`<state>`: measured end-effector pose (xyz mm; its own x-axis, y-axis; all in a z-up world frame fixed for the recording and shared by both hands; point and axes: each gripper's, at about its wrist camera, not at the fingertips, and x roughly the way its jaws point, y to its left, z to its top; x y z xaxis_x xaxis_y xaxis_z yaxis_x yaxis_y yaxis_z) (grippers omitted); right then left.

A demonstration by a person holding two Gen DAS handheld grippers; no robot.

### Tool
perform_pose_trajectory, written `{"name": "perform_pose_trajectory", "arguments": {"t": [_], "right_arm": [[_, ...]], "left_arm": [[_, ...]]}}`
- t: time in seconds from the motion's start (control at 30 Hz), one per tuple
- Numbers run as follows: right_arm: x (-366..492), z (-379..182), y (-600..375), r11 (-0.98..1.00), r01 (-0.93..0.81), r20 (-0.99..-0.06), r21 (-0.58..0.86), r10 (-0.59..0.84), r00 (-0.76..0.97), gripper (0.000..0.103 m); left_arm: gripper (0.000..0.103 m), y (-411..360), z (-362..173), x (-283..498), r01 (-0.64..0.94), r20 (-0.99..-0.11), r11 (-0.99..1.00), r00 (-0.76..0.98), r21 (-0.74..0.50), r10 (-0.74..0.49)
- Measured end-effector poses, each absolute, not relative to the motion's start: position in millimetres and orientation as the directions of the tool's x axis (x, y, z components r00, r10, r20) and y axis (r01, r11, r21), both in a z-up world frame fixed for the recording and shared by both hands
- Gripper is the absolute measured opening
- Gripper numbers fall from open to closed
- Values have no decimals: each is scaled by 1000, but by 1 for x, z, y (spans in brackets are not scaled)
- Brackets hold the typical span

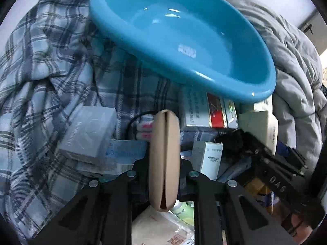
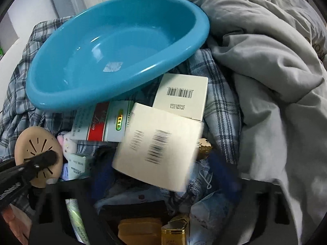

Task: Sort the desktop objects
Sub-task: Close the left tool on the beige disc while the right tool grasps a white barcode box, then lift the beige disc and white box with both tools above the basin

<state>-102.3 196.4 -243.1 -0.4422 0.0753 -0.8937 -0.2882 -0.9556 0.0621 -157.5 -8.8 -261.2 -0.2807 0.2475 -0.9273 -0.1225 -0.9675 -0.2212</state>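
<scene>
Left gripper (image 1: pixel 164 159): pinching the tan disc (image 1: pixel 164 159) flat across its faces
Disc: looking light, rigid, smooth; edge-on hold risking slipping
Right gripper (image 2: pixel 155 149): bracketing the blurred white box (image 2: pixel 157 149); contact unclear

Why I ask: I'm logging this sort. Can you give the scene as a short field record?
left gripper: shut on beige slotted disc
right gripper: at white barcode box, grip unclear
blue basin: empty, tilted, on plaid cloth
small boxes: piled below basin rim
grey quilt: bunched beside basin
</scene>
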Motion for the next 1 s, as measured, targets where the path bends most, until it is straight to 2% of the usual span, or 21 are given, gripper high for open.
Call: {"name": "perform_pose_trajectory", "arguments": {"t": [0.13, 0.43, 0.53, 0.67, 0.83, 1.0], "right_arm": [[-100, -237, 199, -955, -276, -892, 110, 28, -452, 59], [-91, -213, 217, -940, -298, -864, 165, 8, -504, 58], [-83, -200, 221, -929, -309, -845, 203, -7, -534, 58], [-76, -183, 233, -908, -322, -818, 269, -39, -574, 58], [-76, -169, 240, -910, -342, -801, 236, 17, -599, 58], [-73, -159, 245, -903, -328, -752, 278, 8, -659, 58]], "left_arm": [[17, -4, -253, -152, -154, -916, -964, -309, -216, 255], [17, -8, -212, -137, -208, -860, -951, -415, -228, 297], [17, -9, -201, -140, -215, -836, -937, -428, -276, 344], [17, -4, -194, -141, -244, -828, -932, -436, -269, 353], [17, -1, -172, -133, -273, -754, -904, -500, -330, 426], [17, 0, -149, -118, -292, -670, -932, -650, -215, 358]]}}
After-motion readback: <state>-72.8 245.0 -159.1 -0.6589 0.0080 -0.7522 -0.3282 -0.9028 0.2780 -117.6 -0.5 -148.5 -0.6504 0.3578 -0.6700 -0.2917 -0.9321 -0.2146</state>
